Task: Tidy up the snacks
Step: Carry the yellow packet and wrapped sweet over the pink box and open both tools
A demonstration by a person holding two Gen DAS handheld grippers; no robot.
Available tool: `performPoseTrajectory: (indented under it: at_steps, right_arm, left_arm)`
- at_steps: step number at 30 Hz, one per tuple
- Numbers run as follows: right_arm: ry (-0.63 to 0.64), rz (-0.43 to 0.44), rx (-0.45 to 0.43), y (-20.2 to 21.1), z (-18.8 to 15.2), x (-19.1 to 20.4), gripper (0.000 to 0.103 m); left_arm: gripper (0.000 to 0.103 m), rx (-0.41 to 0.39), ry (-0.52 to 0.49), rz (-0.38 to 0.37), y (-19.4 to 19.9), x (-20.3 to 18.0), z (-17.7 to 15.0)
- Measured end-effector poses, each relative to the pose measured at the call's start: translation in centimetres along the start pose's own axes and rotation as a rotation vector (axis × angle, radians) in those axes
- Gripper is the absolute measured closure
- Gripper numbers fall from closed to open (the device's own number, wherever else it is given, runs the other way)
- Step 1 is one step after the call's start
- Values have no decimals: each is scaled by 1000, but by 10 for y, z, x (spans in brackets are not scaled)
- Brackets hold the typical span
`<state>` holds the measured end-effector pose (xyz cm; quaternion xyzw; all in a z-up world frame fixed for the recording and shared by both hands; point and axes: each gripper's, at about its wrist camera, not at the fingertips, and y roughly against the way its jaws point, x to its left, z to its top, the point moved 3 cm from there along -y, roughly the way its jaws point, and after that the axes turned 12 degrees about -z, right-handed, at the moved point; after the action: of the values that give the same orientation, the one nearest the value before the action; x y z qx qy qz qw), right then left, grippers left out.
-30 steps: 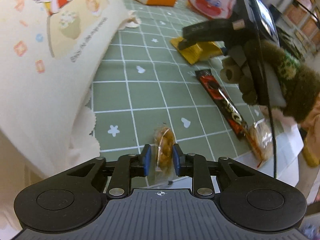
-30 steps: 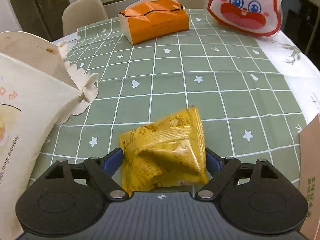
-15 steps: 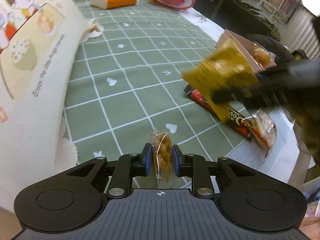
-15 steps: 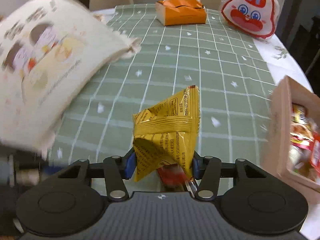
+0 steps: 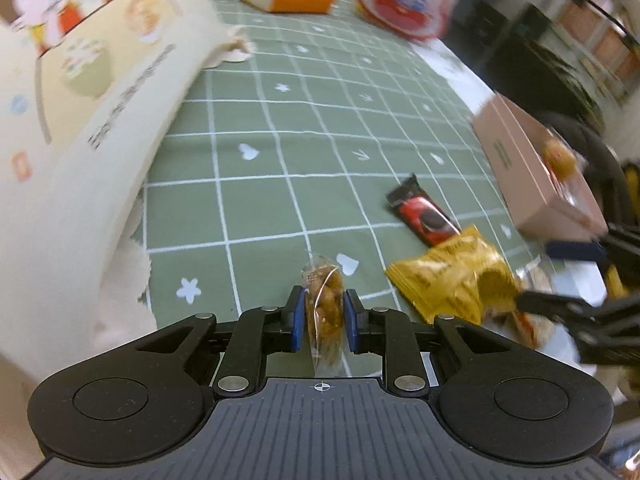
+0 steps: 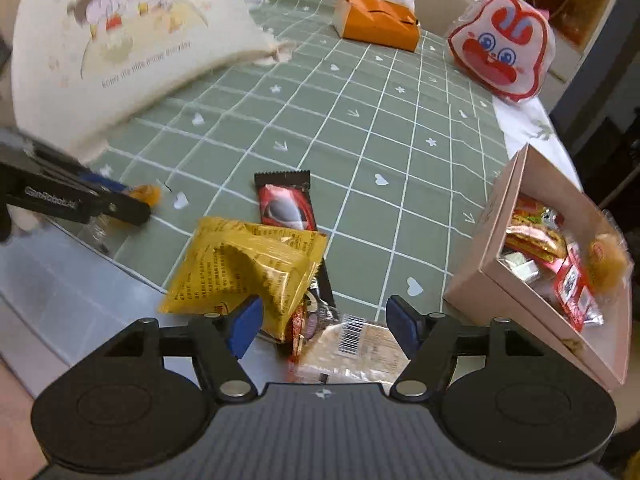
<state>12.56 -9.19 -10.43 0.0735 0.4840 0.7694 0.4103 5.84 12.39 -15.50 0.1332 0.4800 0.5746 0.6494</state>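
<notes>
While the pink box (image 6: 472, 280) at the right already holds several snacks, the left tool (image 5: 323, 316) pinches a small nut packet (image 5: 323, 300) and the right tool (image 6: 324, 320) gapes above the yellow packet (image 6: 244, 268), dark bar (image 6: 286, 208) and barcoded packet (image 6: 352, 348) lying unsorted on the worktop (image 6: 360, 140).

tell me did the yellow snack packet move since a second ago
Yes. The yellow packet has left the right gripper, whose jaws are now open, and lies on the dark snack bar near the table edge.
</notes>
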Motion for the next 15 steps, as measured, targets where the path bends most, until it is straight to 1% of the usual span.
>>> performPoseTrajectory:
  at_steps: [1,2,3,5,7,8,9,11,13,15]
  right_arm:
    - [-8,62,-15,5,1,-6,33]
    - [-12,113,-25,7,2,-7,30]
    - [-19,151,-27,9,3,-7,29]
    - [-25,215,-10,7,4,1,29]
    - [16,246,-12,3,3,15,29]
    - [54,236,-16,-1,2,23,29]
    - [95,199,-19,-5,0,31,29]
    - [168,98,-44,-10,-3,37,30]
    - [239,-51,-81,-16,-8,29,30]
    - [258,-163,-102,-20,-11,14,29]
  left_arm:
    - [79,-12,25,20,0,-2,-1]
    - [79,-18,57,36,1,-3,-2]
    - [79,-22,100,51,3,-5,-3]
    - [79,-30,143,69,4,-6,-6]
    - [79,-43,161,94,7,-10,-9]
    - [79,-50,170,92,9,-12,-9]
    - [79,-56,174,82,10,-13,-8]
    - [79,-64,156,68,16,-19,-4]
    - [79,-65,119,64,22,-24,3]
    - [79,-57,88,54,26,-26,9]
